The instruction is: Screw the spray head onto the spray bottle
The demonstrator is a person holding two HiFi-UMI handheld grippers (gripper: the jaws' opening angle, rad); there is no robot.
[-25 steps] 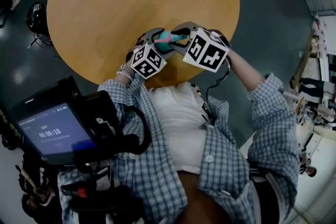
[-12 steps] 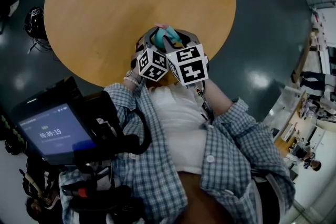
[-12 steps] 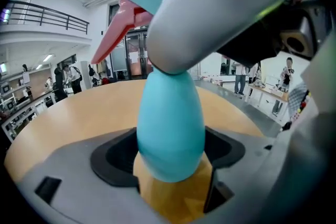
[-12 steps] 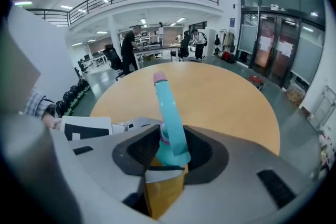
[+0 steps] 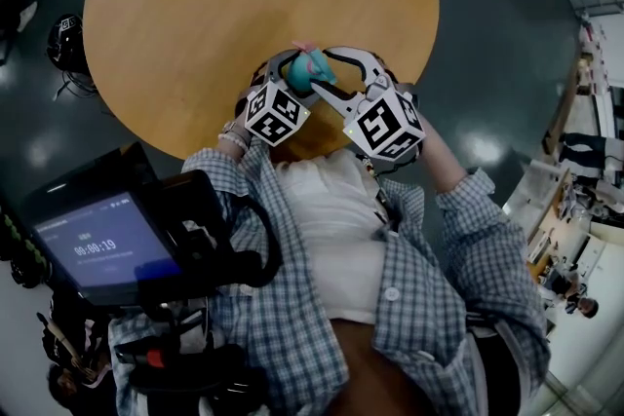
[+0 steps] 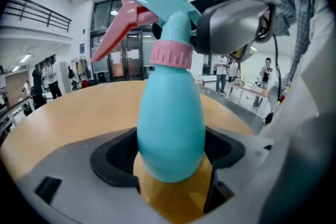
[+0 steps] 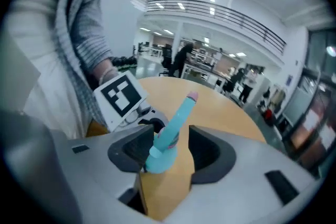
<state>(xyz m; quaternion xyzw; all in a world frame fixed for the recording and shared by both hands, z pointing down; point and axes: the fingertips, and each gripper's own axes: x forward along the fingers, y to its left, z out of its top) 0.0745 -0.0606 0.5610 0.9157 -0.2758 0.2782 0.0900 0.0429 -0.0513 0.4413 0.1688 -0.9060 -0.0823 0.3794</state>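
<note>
1. Above the near edge of the round desk (image 5: 244,5), our left gripper (image 6: 170,165) is clenched on the belly of the teal spray bottle (image 6: 170,113), so that it cannot spin.
2. The spray head (image 6: 157,2) sits on the pink collar (image 6: 171,54) at its neck, likewise above the desk.
3. The jaws of our right gripper (image 7: 169,152) have just been opening; the head stands between them, released, we judge for a fresh twist.

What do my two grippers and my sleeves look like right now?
The left gripper and right gripper are both grey shells with curved fingers lined by black pads. Each carries a white cube printed with black square markers. Both sleeves are a blue-and-white check, worn over a white shirt.
</note>
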